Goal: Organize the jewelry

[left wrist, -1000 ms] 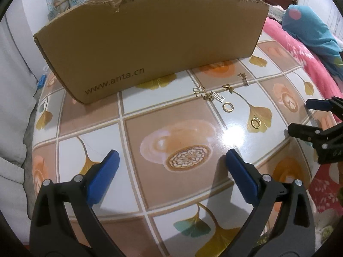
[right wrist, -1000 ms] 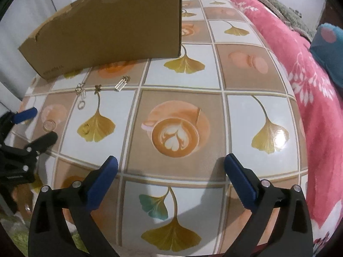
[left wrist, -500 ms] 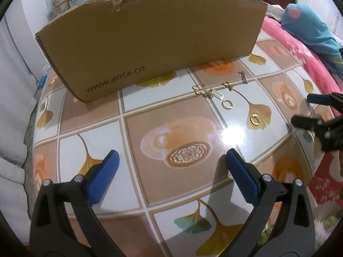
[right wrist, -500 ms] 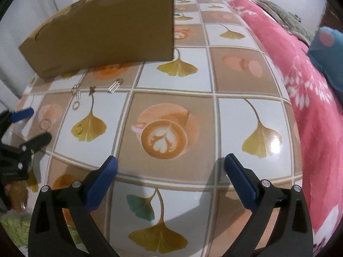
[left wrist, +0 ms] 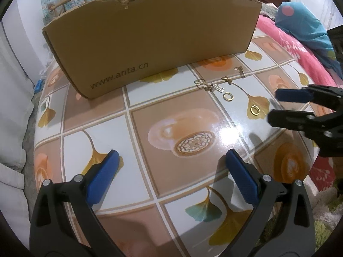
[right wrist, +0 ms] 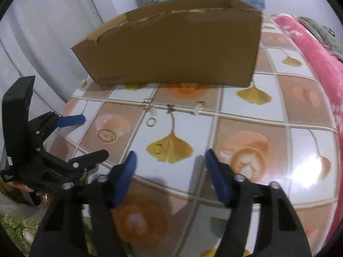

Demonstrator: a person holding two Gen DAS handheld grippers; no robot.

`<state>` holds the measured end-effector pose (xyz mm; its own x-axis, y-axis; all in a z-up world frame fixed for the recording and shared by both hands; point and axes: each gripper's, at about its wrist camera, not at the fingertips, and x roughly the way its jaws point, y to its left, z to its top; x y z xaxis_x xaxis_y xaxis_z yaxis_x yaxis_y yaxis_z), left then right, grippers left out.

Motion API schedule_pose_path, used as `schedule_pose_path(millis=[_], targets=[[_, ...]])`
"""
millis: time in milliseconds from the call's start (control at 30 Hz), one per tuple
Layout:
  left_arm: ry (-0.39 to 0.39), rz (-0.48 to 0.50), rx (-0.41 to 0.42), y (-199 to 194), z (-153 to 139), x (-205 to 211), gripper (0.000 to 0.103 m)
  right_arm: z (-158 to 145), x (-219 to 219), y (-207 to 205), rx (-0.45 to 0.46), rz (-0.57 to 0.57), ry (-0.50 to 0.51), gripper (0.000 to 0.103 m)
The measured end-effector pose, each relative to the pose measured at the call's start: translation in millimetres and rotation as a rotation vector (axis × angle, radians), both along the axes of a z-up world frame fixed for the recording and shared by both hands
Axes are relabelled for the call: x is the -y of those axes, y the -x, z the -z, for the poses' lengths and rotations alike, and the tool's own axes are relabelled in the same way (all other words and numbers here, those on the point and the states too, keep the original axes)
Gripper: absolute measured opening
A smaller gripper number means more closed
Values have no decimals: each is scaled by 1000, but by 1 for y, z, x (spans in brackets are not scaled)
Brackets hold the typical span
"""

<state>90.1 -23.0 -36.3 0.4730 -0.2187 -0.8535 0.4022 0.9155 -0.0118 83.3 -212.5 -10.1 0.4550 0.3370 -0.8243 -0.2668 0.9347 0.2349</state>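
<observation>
Several gold pieces lie on the tiled tabletop (left wrist: 150, 111) in front of a cardboard box (left wrist: 150, 32): a hoop (left wrist: 255, 109) on a ginkgo leaf print, a second hoop (left wrist: 228, 96), a clover earring with a bar (left wrist: 209, 85), a small stud (left wrist: 227, 79) and a bar earring (left wrist: 241, 71). My left gripper (left wrist: 171, 171) hovers open over the near tiles, nothing between its blue pads. My right gripper (right wrist: 171, 165) points at the leaf hoop (right wrist: 158, 147). Its jaws are closing with nothing between them. In the left wrist view the right gripper (left wrist: 273, 107) sits just right of that hoop.
The open-topped box (right wrist: 171, 49) stands behind the jewelry. A pink blanket (right wrist: 317, 53) and a blue cushion (left wrist: 304, 21) lie along the table's right side. A green rug (right wrist: 12, 224) shows below the near edge. The left gripper (right wrist: 94, 136) is close on the right gripper's left.
The right gripper swung left toward the jewelry, and its jaws narrowed. In the left wrist view it reaches further in beside the leaf hoop. The left gripper stayed put.
</observation>
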Motion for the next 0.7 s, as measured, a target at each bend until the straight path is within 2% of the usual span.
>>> schedule_pose_path(millis=[67,167,300,500,567,700], targets=[[0,-12,-1,0,-1,-2,96,2,-5,-2,7,-17,-3,43],[6,-32,5,1,-1,-10,96,4,-9,-3,25,-50,-6,35],[7,-35,9,1,-2,-14,96,5,-21,-4,65,-86,43,33],[9,-37,16,3,-2,-17,96,7,-33,-3,116,-124,127,20],[9,-37,17,2,-2,-15,96,7,-34,-1,125,-144,133,11],[16,-37,23,2,-2,-14,96,8,-33,0,125,-144,127,11]])
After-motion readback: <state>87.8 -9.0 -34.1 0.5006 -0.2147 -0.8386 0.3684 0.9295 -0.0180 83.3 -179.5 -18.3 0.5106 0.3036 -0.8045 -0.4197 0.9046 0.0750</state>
